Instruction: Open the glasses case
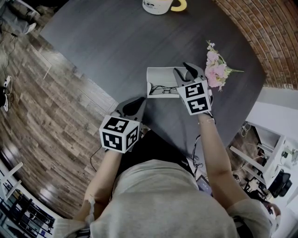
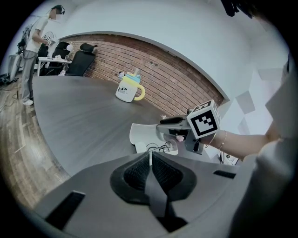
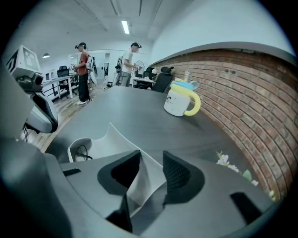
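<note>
The white glasses case (image 1: 160, 76) lies open on the dark table (image 1: 107, 42), its lid (image 3: 111, 139) raised and black-framed glasses (image 1: 163, 89) inside. My right gripper (image 1: 188, 72) is at the case's right end. In the right gripper view the lid's edge runs between its jaws (image 3: 151, 167), and a gap shows beside the right pad (image 3: 179, 174). My left gripper (image 1: 137, 104) hangs near the table's front edge, short of the case (image 2: 139, 132). Its pads (image 2: 160, 174) meet with nothing between them.
A white mug with a yellow handle (image 1: 160, 5) stands at the far side of the table. A pink flower sprig (image 1: 215, 65) lies just right of the case. A brick wall (image 3: 242, 93) runs along the right. People (image 3: 83, 69) stand far back.
</note>
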The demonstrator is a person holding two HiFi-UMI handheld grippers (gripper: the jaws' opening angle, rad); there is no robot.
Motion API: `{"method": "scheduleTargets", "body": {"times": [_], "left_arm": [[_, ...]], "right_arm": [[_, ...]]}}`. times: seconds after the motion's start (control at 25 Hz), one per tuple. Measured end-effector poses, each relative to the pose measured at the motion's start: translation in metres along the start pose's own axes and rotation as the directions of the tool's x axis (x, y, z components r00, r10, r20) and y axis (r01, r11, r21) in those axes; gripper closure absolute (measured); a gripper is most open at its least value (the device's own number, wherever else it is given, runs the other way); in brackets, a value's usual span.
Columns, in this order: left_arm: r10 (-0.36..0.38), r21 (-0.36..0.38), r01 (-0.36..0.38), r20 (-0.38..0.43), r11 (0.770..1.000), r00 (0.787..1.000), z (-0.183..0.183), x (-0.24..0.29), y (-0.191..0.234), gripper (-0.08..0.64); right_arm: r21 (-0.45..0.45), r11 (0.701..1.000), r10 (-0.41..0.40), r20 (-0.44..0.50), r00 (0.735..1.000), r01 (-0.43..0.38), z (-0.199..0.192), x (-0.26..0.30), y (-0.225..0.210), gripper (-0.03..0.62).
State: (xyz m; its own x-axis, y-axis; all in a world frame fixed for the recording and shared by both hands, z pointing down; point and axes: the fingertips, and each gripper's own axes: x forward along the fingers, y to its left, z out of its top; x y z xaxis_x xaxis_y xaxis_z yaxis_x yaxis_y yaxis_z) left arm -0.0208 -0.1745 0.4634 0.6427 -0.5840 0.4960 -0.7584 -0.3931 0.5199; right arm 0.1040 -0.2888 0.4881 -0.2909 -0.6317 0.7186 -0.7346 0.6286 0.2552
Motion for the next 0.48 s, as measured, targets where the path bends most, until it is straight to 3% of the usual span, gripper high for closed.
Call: {"method": "scheduleTargets", "body": {"times": [0.48], "left_arm": [[-0.006,0.028,0.006,0.001,1.000,1.000,0.000,-0.005,-0.008,0.526]], "right_arm": [[0.032,0.999,0.028,0.061,0.998,-0.030,0.011,-0.022,0.012,0.420]]}}
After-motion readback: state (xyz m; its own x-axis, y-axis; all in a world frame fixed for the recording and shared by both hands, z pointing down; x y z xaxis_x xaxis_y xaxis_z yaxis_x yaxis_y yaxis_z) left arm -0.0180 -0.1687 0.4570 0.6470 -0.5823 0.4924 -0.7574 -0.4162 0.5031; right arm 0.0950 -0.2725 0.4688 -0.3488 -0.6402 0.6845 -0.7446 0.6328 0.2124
